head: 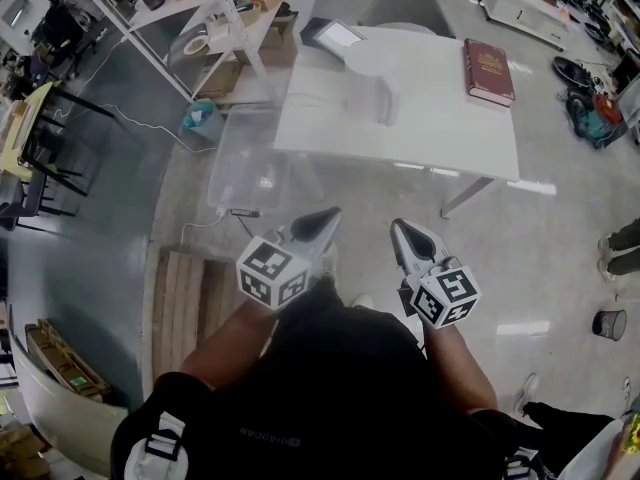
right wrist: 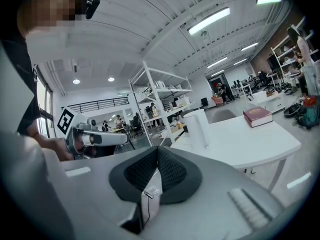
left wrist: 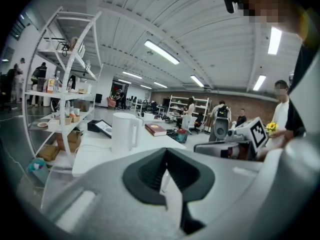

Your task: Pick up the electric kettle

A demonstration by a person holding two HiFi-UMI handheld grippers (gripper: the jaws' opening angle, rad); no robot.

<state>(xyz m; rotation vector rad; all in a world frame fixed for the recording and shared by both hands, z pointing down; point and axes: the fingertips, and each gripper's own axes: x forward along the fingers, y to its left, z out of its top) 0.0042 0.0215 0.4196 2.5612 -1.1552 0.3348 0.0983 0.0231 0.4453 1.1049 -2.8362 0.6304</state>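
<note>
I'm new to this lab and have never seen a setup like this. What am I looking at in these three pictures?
There is no robot here. A person holds a gripper in each hand, the left gripper and the right gripper; the patterned cubes are part of them. The top-down picture comes from a camera on the person's head. The other two come from cameras riding on each gripper, looking along its fingers. Ahead stands a white table carrying a white electric kettle, a dark red book and a tablet-like screen. Both pairs of fingers are closed together and hold nothing, and the kettle is untouched.
</note>
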